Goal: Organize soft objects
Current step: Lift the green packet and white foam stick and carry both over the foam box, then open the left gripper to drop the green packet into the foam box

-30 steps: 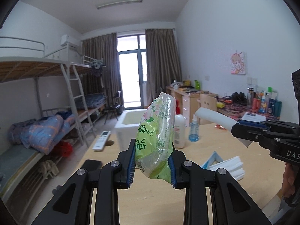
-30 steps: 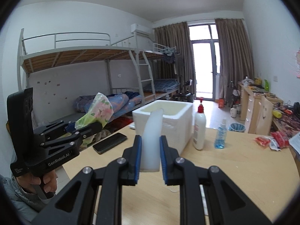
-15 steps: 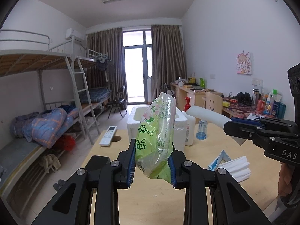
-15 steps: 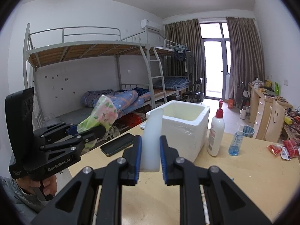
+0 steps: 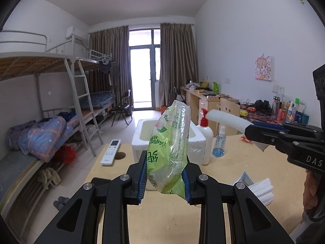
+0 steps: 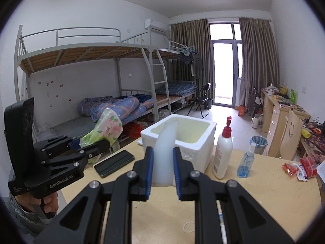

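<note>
Above the table [image 5: 166, 219], left gripper [image 5: 165, 180] was clamped on the green pack [image 5: 168, 152], right gripper [image 6: 162, 170] clamped on the foam strip [image 6: 165, 154]. Both were held up in front of the foam box [image 6: 195, 142].

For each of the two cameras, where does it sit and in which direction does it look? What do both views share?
Left wrist: sits on the left gripper, looks along its jaws, shut on the green tissue pack, toward the foam box; the right gripper shows at right.
Right wrist: sits on the right gripper, jaws shut on the white foam piece, facing the box; the left gripper and hand show at left.
Shared: box, lotion bottle, spray bottle, table.
</note>
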The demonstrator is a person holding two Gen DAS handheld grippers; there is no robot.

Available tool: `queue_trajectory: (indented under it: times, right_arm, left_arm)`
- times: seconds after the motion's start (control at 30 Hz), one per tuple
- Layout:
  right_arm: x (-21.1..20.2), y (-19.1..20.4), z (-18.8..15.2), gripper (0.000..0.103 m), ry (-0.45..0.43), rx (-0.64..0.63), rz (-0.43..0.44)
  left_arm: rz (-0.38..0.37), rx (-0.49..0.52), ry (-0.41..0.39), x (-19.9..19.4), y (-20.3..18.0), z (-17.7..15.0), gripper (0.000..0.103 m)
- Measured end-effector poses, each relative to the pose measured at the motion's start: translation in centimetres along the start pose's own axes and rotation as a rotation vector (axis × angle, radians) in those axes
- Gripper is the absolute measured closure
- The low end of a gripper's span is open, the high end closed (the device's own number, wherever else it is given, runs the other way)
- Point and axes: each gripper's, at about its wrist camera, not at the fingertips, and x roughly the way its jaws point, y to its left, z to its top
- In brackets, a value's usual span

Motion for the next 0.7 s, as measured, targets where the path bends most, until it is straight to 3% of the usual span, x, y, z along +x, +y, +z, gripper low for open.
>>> queue_trajectory:
  times: [0.7]
  right_arm:
    - [5.3, -1.8, 3.3, 0.081, 0.041, -0.027, -0.039]
  left_arm:
    - [-0.013, 0.039, 0.023, 6.3, 0.6, 3.7, 0.072]
